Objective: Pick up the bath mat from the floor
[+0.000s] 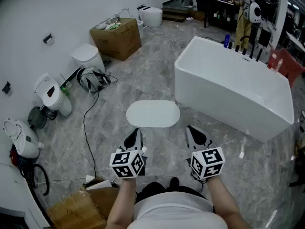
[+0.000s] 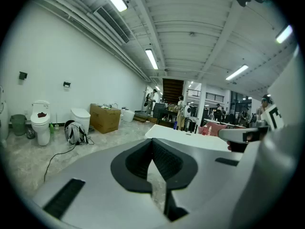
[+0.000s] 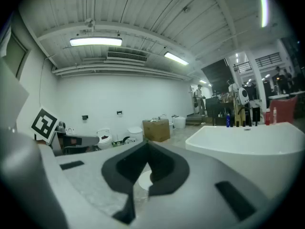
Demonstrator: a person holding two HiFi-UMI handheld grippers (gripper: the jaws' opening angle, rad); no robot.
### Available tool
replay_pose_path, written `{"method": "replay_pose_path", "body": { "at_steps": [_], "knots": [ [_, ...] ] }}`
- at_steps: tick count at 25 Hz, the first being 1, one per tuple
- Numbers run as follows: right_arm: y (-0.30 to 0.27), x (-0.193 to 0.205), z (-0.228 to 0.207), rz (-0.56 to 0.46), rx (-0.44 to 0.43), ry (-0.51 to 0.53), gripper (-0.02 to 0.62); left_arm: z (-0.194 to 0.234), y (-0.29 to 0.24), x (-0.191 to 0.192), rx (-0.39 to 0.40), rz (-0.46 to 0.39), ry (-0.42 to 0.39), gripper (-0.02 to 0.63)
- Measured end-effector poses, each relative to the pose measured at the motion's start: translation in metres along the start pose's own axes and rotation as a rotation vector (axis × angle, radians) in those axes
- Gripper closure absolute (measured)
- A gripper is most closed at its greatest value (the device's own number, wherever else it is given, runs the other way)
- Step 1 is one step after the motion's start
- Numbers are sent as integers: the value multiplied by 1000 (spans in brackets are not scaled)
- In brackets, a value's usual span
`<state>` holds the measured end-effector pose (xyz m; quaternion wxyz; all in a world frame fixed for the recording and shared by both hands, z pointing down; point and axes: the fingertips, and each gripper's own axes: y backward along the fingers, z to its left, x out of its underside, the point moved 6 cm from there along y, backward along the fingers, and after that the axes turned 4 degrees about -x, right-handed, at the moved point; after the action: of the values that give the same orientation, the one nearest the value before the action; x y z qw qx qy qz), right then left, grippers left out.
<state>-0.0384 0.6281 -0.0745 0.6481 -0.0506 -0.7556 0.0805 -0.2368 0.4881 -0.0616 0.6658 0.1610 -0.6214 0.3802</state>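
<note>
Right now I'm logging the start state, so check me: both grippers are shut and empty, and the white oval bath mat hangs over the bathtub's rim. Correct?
Not quite. The head view shows the bath mat lying flat on the floor left of the bathtub, not over its rim. The left gripper and right gripper are shut and empty.

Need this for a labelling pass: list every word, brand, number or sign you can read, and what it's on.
No readable text anywhere.
Left marker cube, right marker cube: square patterns only, no letters.
Cardboard box: print too small to read.
Blue bottle on the bathtub rim: label too small.
</note>
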Motion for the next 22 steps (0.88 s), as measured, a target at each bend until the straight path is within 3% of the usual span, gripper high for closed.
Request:
{"method": "replay_pose_path", "body": {
  "at_steps": [10, 22],
  "knots": [
    [0, 20, -11, 31, 66, -12, 594, 10, 7, 12, -64, 17, -20, 602],
    [-39, 40, -14, 157, 26, -45, 495, 49, 0, 15, -136, 47, -4, 486]
  ]
}}
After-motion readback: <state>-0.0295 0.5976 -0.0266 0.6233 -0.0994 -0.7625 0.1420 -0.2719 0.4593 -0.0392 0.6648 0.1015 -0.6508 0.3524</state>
